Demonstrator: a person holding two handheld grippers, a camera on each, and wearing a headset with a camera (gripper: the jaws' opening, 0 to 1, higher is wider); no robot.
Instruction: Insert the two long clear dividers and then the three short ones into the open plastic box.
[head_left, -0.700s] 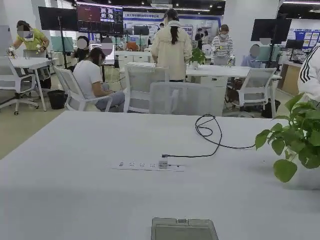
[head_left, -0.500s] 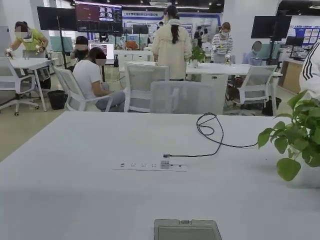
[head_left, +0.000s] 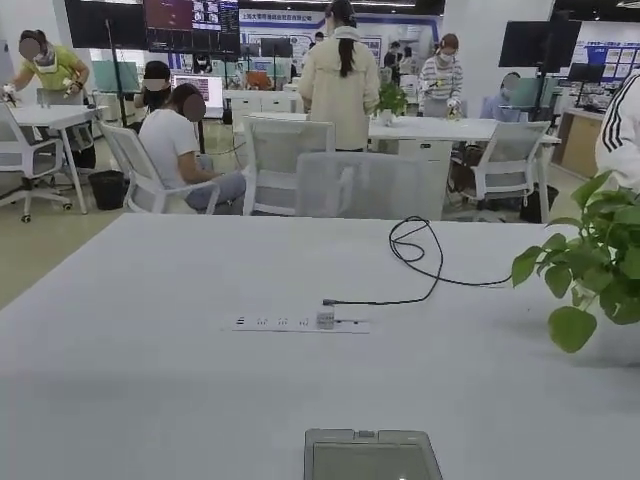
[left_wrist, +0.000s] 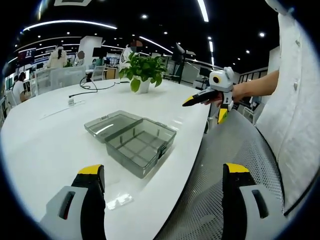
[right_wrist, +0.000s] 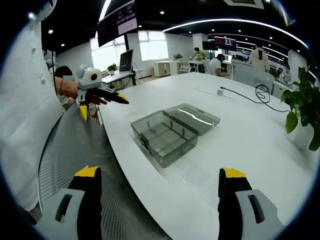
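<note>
Sitting unmoved on table (left_wrist: 45, 150), open plastic box (left_wrist: 132, 142); left gripper (left_wrist: 163, 169), right gripper (right_wrist: 160, 173), both spread wide, empty

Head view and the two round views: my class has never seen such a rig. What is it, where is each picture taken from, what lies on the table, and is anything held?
There is no robot. A person holds a two-jaw tool in each hand and wears a head camera. The head view looks over the white table, which holds a power strip, a black cable and a plant. Each round view rides on one tool. The left tool and the right tool are both wide open and hold nothing. Ahead of both, near the table's edge, sits the box, with its lid folded back.
</note>
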